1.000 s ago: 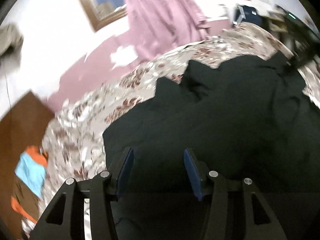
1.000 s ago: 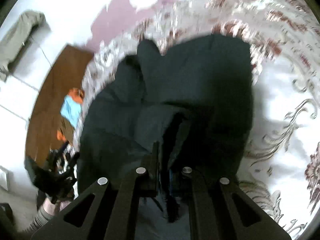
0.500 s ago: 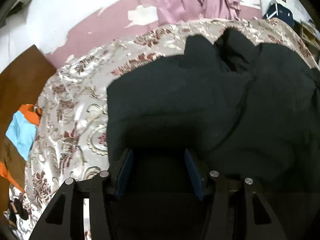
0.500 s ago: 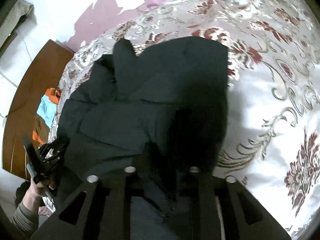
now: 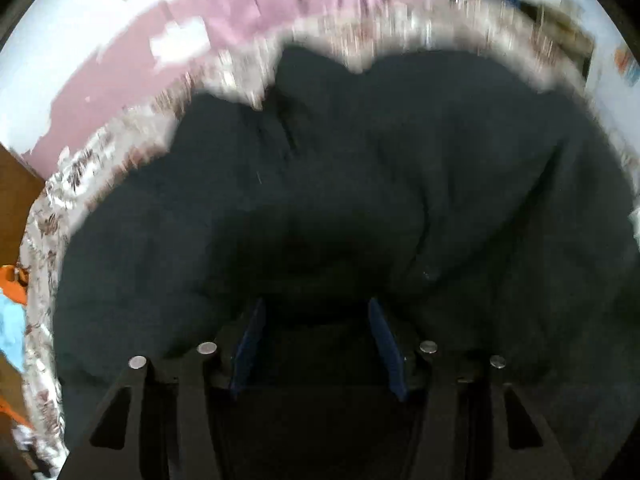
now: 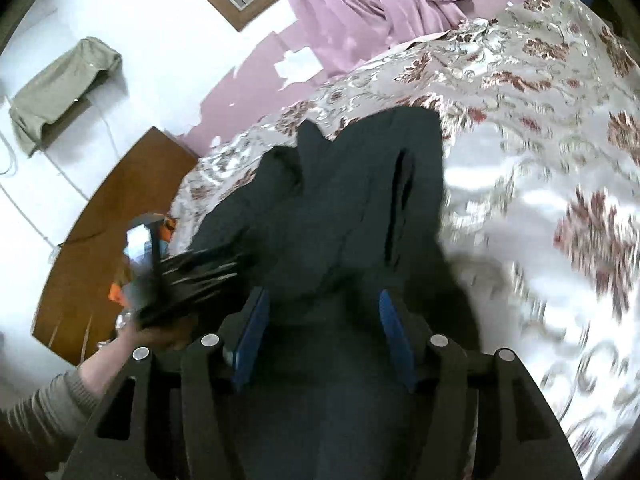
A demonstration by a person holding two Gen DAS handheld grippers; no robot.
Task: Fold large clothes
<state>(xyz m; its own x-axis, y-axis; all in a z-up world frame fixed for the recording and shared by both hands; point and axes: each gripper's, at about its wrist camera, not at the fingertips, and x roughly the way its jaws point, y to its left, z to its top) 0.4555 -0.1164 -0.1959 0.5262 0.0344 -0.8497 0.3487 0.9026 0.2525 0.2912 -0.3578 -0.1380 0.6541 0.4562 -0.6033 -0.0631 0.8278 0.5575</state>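
A large black garment (image 5: 360,184) lies bunched on a floral bedspread (image 5: 52,208); it also shows in the right wrist view (image 6: 352,200). My left gripper (image 5: 316,312) is open, its blue pads (image 5: 248,336) low over the near part of the garment, with dark cloth between and under them. My right gripper (image 6: 324,304) is open over the near end of the garment, blue pads (image 6: 394,336) spread apart. The left gripper appears blurred in the right wrist view (image 6: 188,280), held by a hand at the garment's left edge.
The bedspread (image 6: 540,160) stretches to the right of the garment. A pink curtain (image 6: 360,4) hangs on the far wall. A wooden headboard (image 6: 112,208) stands at left, with orange and blue cloth (image 5: 10,304) beside the bed. A beige cloth (image 6: 60,88) hangs on the wall.
My right gripper has opened and let go of the garment fold it held. My left gripper has moved forward and lower over the garment, which now fills its view.
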